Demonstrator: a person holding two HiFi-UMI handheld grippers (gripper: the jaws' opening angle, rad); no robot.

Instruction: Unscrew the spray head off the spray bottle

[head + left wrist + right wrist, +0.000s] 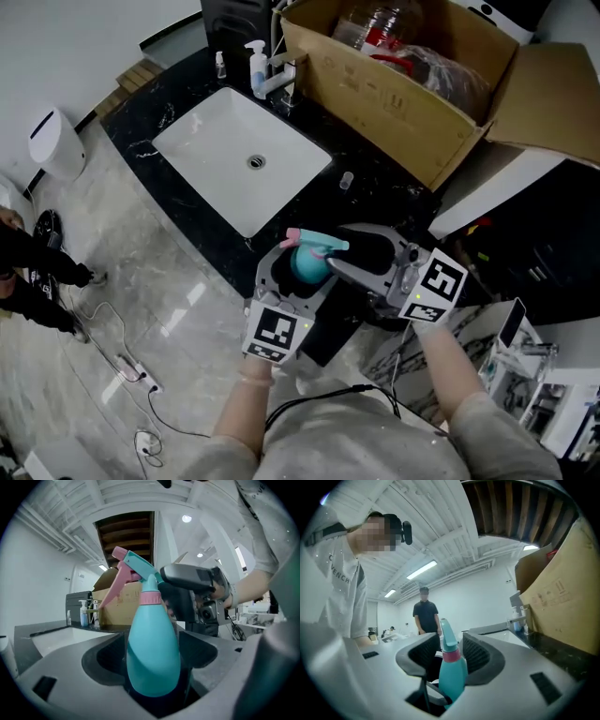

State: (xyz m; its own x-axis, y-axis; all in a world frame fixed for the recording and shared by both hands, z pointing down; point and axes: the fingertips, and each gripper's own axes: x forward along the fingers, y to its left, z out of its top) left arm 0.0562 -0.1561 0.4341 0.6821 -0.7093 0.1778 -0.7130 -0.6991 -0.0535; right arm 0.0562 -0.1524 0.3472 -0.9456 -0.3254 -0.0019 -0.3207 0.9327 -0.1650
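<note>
A teal spray bottle with a pink collar and a teal-and-pink spray head sits over the counter's front edge. In the left gripper view its body lies deep between the jaws of my left gripper. A dark gap shows on each side, so this gripper is open. My right gripper comes in from the right at the bottle's top. In the right gripper view the pink collar and the head stand between its jaws. These jaws are open, with a thin gap showing on the left.
A white sink is set in the black counter, with a faucet and a soap dispenser behind it. A large open cardboard box fills the back right. A person stands farther off. Cables lie on the floor.
</note>
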